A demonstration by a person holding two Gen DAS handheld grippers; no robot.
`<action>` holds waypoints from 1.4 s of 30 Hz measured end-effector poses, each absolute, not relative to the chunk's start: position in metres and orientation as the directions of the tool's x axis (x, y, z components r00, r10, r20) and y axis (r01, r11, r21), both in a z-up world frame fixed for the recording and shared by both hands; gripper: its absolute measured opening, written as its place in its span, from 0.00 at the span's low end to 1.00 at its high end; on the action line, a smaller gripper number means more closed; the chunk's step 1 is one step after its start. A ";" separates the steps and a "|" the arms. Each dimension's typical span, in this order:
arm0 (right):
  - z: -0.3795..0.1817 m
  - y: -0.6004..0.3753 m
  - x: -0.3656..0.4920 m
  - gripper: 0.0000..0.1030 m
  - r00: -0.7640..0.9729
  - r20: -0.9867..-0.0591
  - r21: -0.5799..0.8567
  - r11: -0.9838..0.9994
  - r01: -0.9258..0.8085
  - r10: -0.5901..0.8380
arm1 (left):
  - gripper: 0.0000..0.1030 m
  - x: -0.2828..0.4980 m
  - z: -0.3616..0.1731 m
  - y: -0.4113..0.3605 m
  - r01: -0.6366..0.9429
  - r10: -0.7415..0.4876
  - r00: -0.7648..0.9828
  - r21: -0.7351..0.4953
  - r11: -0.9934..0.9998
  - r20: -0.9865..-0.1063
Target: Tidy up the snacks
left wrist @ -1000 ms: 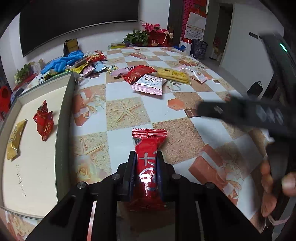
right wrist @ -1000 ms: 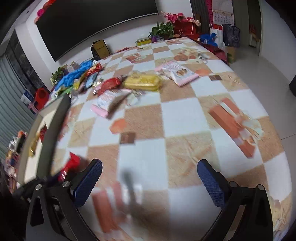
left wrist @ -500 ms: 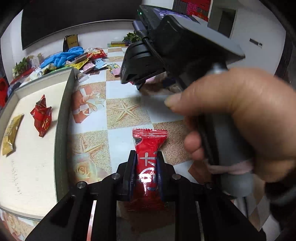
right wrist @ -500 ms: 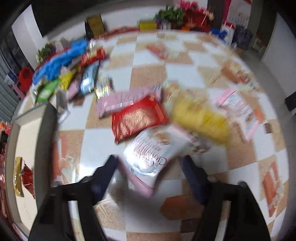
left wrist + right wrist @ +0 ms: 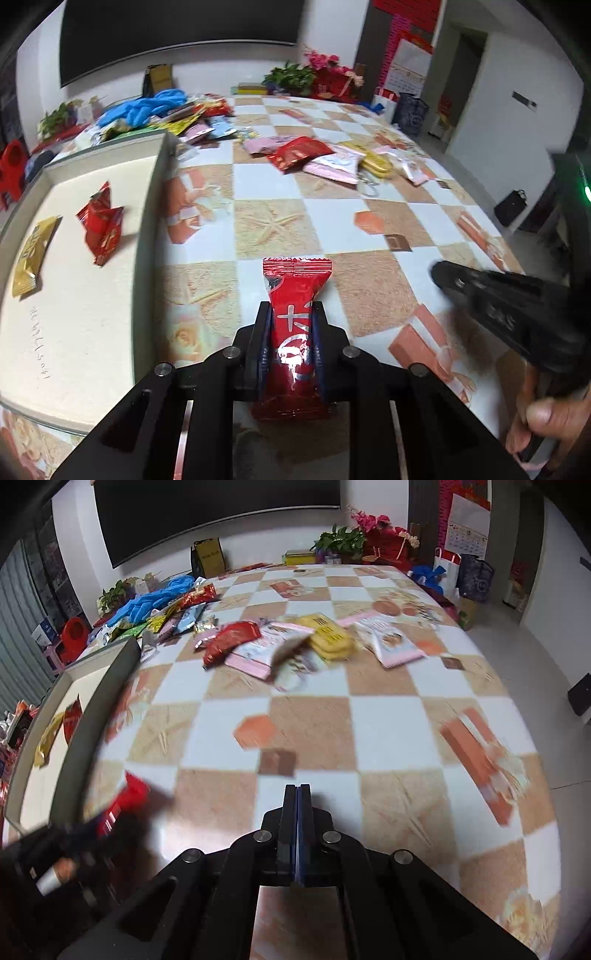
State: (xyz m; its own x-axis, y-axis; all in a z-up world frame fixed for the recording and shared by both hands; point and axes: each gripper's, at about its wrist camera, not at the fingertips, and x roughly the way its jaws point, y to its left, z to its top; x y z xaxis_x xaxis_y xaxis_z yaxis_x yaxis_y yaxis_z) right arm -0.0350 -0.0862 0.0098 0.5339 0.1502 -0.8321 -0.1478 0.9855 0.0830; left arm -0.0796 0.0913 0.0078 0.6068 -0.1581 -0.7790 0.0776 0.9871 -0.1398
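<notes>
My left gripper is shut on a red candy wrapper, held just above the checkered table beside the tray. In the right wrist view that candy and the left gripper are a blur at the lower left. My right gripper hangs over the table's near part. Its jaws are closing and meet pad to pad with nothing between them. Its tip shows at the right of the left wrist view. The tray holds a red wrapper and a gold wrapper.
A heap of snacks lies mid-table: a red packet, a pink packet, yellow packets and a white-pink bag. More wrappers and blue gloves are piled behind the tray. A hand holds the right gripper's grip.
The right gripper swung out over the snack heap with open jaws around the pink packet, then came back toward the near table and shut with nothing in it. The left gripper kept still, holding the red candy.
</notes>
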 end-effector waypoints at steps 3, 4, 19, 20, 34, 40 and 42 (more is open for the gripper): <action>0.006 -0.094 -0.039 0.01 0.537 -0.825 0.116 0.982 -0.148 0.178 | 0.21 -0.079 0.009 0.089 0.075 -0.138 0.607 -0.117 0.990 -0.782; 0.007 -0.095 -0.037 0.01 0.535 -0.820 0.146 0.978 -0.151 0.205 | 0.21 -0.078 0.009 0.088 0.074 -0.132 0.606 -0.110 0.991 -0.784; 0.017 -0.066 0.092 0.02 0.473 -0.812 0.351 0.933 -0.073 0.343 | 0.22 -0.075 0.006 0.077 0.080 -0.070 0.615 -0.026 0.996 -0.785; 0.016 -0.066 0.096 0.02 0.469 -0.808 0.368 0.927 -0.072 0.357 | 0.22 -0.075 0.006 0.076 0.080 -0.069 0.615 -0.025 0.997 -0.785; 0.041 -0.172 0.044 1.00 0.673 -0.636 0.437 0.895 -0.087 0.376 | 0.22 -0.076 0.006 0.076 0.079 -0.070 0.615 -0.027 0.996 -0.786; 0.032 -0.181 0.097 0.96 0.612 -0.762 0.194 0.976 -0.097 0.212 | 0.22 -0.076 0.006 0.077 0.079 -0.069 0.615 -0.025 0.997 -0.786; 0.020 -0.164 0.126 0.89 0.572 -0.801 0.100 0.982 -0.159 0.175 | 0.22 -0.076 0.006 0.076 0.079 -0.069 0.615 -0.025 0.997 -0.786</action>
State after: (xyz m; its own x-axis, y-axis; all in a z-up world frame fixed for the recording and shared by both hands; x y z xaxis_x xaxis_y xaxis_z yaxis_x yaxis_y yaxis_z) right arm 0.1264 -0.1636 0.0199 0.5720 0.1747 -0.8014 -0.1594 0.9821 0.1003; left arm -0.0756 0.0765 0.0058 0.6147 -0.0687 -0.7857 0.0793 0.9965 -0.0251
